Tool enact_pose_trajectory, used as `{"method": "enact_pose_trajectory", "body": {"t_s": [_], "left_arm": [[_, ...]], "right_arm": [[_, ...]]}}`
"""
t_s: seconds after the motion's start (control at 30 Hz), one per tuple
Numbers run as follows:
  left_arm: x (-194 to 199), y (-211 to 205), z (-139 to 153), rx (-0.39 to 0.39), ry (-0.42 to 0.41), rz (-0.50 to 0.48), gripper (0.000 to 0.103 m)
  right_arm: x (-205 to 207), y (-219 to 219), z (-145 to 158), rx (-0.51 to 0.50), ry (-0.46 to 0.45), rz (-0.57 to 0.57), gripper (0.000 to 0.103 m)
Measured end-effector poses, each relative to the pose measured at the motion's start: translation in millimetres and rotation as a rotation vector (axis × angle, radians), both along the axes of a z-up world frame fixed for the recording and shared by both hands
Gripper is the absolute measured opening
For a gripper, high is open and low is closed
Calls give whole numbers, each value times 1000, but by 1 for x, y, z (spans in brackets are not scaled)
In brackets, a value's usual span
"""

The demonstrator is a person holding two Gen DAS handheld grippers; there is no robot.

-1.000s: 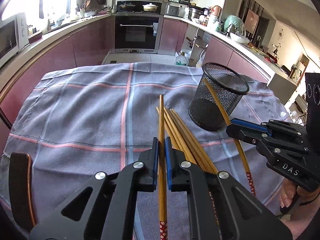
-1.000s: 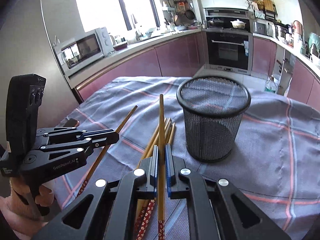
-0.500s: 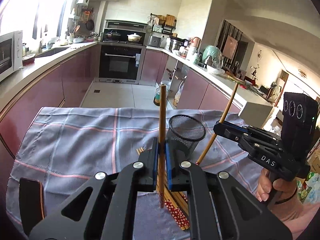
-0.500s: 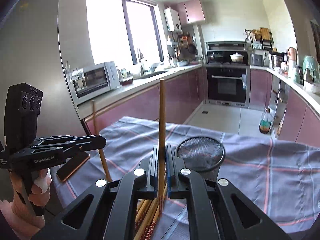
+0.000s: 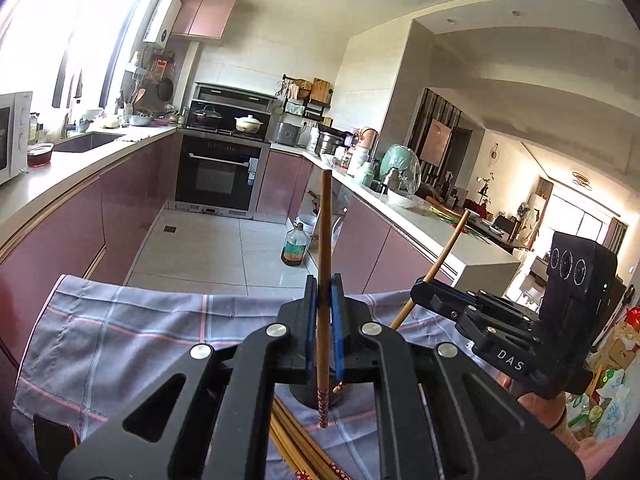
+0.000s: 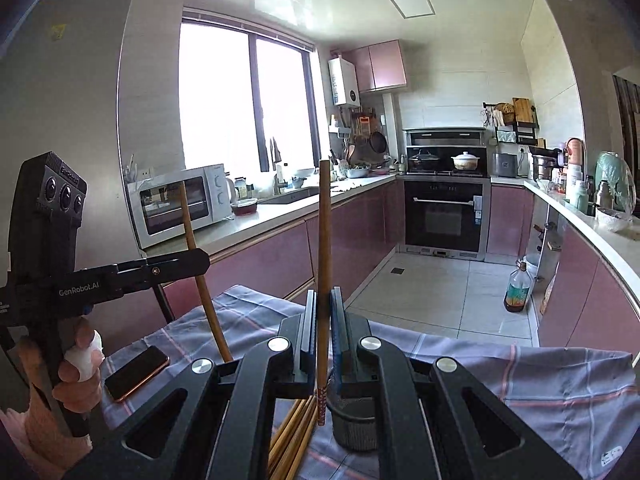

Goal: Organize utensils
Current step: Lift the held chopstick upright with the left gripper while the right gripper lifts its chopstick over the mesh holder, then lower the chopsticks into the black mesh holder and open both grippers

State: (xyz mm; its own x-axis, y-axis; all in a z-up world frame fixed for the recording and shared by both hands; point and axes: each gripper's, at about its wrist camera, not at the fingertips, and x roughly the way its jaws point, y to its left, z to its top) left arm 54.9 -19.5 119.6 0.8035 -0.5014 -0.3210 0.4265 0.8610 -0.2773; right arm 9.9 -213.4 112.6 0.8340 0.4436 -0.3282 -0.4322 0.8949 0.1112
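Your left gripper (image 5: 324,316) is clamped on one chopstick (image 5: 323,280), which stands almost upright through the middle of the left wrist frame, its patterned red end hanging below the blue pads and its plain end up against the kitchen background. Your right gripper (image 6: 323,320) pinches a second chopstick (image 6: 324,264) the same way, upright at the centre of the right wrist frame, with its decorated tip low between the jaws.

Each tool shows in the other's view. In the left wrist view your right gripper (image 5: 424,292) sits at the right of the frame with its chopstick (image 5: 436,268) slanting up to the right. In the right wrist view your left gripper (image 6: 200,258) sits at the left of the frame, its chopstick (image 6: 198,272) leaning slightly, and your left hand (image 6: 76,376) is wrapped around the handle.

Just below the held sticks, the black mesh utensil cup (image 6: 354,420) stands on the cloth, mostly hidden behind the jaws; whether either tip is inside it cannot be told. The remaining chopsticks (image 6: 292,436) lie in a bundle just left of the cup, at the bottom centre.

All of this rests on a grey plaid tablecloth (image 6: 540,392). A smartphone (image 6: 136,372) lies on the cloth at the lower left of the right wrist view.
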Motion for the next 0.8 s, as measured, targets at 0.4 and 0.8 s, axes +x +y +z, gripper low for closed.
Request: {"method": "enact_pose_trajectory", "body": {"t_s": [0.4, 0.8], "left_arm": [[41, -41, 30, -17, -35, -1, 7], [90, -84, -25, 133, 105, -40, 7]], "right_arm": [[34, -21, 10, 19, -18, -75, 5], [67, -17, -33, -23, 114, -78, 5]]}}
